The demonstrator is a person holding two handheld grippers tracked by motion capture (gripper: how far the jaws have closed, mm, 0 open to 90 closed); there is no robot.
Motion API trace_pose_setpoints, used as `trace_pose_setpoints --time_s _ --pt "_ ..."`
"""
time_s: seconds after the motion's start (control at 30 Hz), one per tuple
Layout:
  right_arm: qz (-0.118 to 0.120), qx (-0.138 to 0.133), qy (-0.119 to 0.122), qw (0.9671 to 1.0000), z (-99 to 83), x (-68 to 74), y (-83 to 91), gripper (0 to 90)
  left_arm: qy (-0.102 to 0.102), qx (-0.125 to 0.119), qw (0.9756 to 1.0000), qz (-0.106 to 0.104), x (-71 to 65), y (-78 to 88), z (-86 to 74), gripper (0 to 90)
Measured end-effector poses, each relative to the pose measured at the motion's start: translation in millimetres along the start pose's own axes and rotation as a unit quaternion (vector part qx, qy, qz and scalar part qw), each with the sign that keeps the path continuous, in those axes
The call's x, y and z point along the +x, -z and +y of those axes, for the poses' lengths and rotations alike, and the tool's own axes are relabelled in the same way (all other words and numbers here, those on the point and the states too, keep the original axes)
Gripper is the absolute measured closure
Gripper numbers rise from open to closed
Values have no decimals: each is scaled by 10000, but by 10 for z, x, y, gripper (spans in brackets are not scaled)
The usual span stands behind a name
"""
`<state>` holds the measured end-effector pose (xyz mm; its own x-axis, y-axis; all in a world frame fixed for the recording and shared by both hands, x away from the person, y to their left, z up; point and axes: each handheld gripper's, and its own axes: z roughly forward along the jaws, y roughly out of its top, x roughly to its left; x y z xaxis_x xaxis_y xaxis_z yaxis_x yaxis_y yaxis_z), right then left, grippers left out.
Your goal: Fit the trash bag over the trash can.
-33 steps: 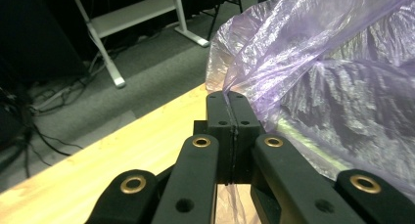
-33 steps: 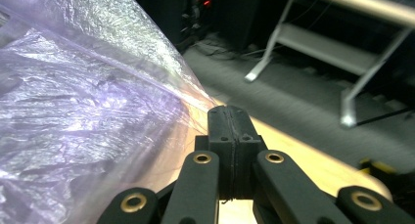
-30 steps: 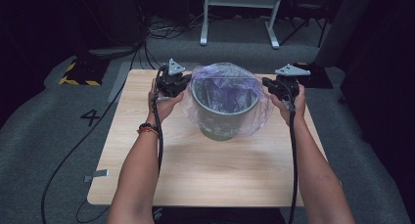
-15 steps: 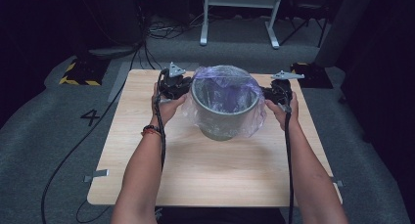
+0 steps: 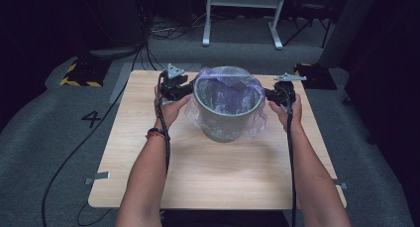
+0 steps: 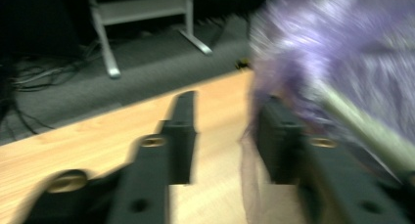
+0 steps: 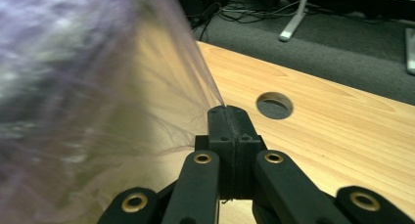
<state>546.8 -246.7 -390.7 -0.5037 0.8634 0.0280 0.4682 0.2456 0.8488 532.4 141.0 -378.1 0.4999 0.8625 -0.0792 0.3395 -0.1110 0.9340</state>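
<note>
One bucket [image 5: 227,108], one purple bag [image 5: 233,81], two grippers. We are pinching the bag's film in the clenched right gripper [image 7: 228,114], while the left gripper [image 6: 225,131] (blurred) has just been opening, film hanging loose between its jaws.

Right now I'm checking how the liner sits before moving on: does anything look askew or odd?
Yes. The bag hangs loose and bunched down the bin's outside. The right tool is shut on its stretched edge, while the left tool has just been opening, film draped by one jaw.

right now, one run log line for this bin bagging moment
left gripper: just opened, free | right gripper: shut on bag liner | bin: upright on table
</note>
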Motion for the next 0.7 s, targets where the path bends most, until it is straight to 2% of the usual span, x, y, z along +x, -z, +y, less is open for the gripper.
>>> trace_pose_setpoints --time_s 0.07,0.1,0.17,0.2,0.23,0.33,0.43,0.53,0.6,0.7 --pt "-77 -39 -55 9999 -4 -31 10 900 -8 -12 9999 -104 36 22 4 522" --pt "-101 -60 -91 9999 -7 -40 14 900 -61 27 9998 -204 45 29 1 553" --pt "-161 -81 -118 9998 -7 -39 12 900 -213 127 9994 -255 13 19 -2 651" --pt "-204 -100 -125 9997 -4 -31 12 900 -320 176 9988 -317 -12 13 -2 727" --pt "-251 -123 -134 9995 0 -20 11 900 -428 240 9984 -280 -45 3 2 780" --pt "-391 -165 -79 9991 23 3 10 892 -655 471 9967 -111 -127 -45 14 894" --pt "-400 -389 -46 9984 65 17 47 893 -806 692 9943 -2 -159 -85 34 899" --pt "-420 -539 22 9977 118 32 89 893 -910 825 9922 231 -167 -115 50 900" --pt "-473 -633 41 9969 151 28 113 893 -891 863 9915 403 -173 -139 57 899" --pt "-551 -786 78 9953 212 14 144 894 -1084 756 9875 861 -228 -158 97 870"
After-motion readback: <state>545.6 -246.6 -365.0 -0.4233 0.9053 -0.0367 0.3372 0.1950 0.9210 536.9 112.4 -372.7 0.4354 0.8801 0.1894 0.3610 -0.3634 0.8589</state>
